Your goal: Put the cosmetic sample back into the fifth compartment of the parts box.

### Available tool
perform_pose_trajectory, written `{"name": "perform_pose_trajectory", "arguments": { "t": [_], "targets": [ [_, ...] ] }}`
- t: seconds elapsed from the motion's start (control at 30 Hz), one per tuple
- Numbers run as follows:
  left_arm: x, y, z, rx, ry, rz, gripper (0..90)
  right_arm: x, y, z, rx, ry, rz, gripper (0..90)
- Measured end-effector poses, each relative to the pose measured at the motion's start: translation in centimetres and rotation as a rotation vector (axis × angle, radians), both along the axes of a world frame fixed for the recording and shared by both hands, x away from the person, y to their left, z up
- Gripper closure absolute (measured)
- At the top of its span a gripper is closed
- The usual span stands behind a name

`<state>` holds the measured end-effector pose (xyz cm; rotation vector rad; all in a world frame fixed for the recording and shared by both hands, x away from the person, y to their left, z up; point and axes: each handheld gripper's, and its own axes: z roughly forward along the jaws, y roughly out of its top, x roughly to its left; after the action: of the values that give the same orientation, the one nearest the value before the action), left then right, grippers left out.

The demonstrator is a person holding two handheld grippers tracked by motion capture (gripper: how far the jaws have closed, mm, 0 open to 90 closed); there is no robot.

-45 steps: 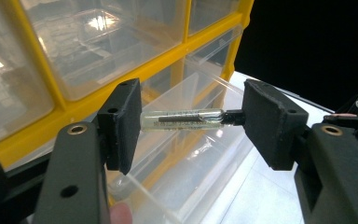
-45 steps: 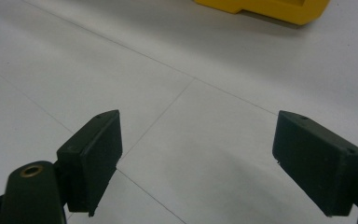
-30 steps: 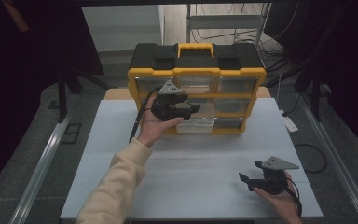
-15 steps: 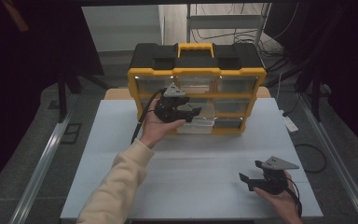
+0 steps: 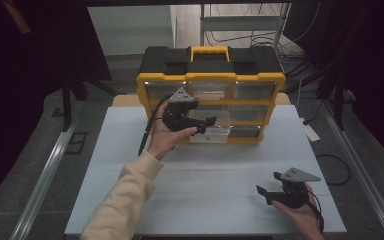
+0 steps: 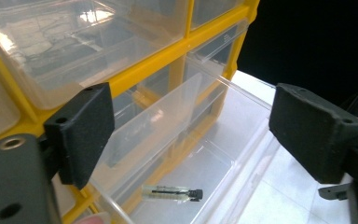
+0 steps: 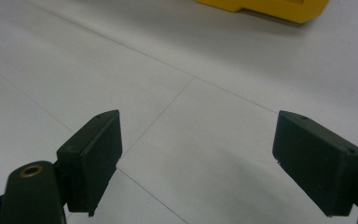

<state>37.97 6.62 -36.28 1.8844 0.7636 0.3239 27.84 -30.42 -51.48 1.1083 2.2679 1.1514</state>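
With its jaws spread wide and empty, the left gripper [image 6: 186, 135] hangs over the pulled-out clear drawer [image 6: 223, 140] — the small vial [image 6: 171, 193] lies below, nearer the left jaw — so shift that way before lowering and closing.

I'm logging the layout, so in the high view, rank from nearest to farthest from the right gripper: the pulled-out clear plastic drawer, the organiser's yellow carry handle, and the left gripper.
From the right gripper, near the table's front right:
1. Pulled-out clear plastic drawer, at the organiser's bottom row, toward the middle.
2. Left gripper, just above that drawer, slightly farther left; close to the drawer.
3. Yellow carry handle, on the organiser's top at the back.
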Motion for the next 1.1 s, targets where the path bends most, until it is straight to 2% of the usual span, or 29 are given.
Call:
{"name": "perform_pose_trajectory", "arguments": {
  "t": [0.17, 0.23, 0.33, 0.63, 1.03, 1.1],
  "targets": [
    [-0.7, 0.5, 0.0, 0.001, -0.004, 0.000, 12.4, 0.1, 0.0, 0.0, 0.002, -0.001, -0.002, 16.0],
    [-1.6, 1.1, 0.2, 0.012, -0.024, 0.003, 12.1, 0.2, -0.1, -0.1, 0.003, 0.000, 0.000, 16.0],
    [-2.3, 1.7, 0.3, 0.011, -0.033, -0.007, 12.3, 0.2, -0.1, -0.1, 0.003, -0.001, 0.002, 16.0],
    [-3.6, 2.5, 0.3, 0.022, -0.045, -0.010, 12.8, 0.1, -0.4, 0.0, 0.011, -0.009, -0.007, 16.1],
    [-5.7, 4.1, -0.8, 0.049, -0.043, 0.004, 13.3, 0.1, -0.2, 0.1, 0.009, -0.009, 0.001, 16.1],
    [-6.3, 4.7, -1.2, 0.057, -0.045, 0.012, 13.4, 0.0, -0.2, 0.1, 0.022, -0.004, 0.005, 16.1]
  ]
}}
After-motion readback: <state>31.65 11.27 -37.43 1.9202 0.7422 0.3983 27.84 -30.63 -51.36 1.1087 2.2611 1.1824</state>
